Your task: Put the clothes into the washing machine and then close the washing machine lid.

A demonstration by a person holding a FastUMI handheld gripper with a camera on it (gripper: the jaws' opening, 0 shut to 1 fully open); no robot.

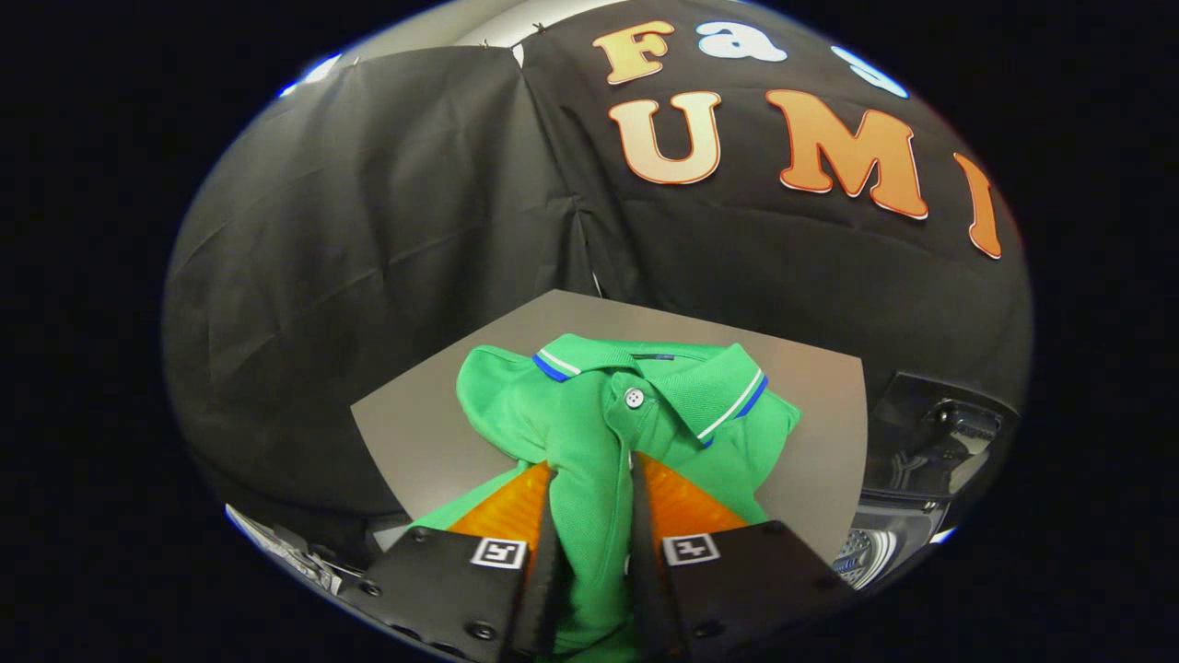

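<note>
— Beyond your tongs (591, 479), what's there?
— A flat grey tabletop (419, 433) against black cloth walls; an open washing machine (907, 497) sits off right.
— And the grip?
— Clenched on the green knit polo shirt (589, 433), bunched between both fingers.

Between my fingers I pinched a bright green polo shirt (589, 433) with a blue-and-white striped collar edge and a white button, while a plain grey table (414, 433) lay beyond them and the washing machine (921, 451) beside it looked black.
</note>
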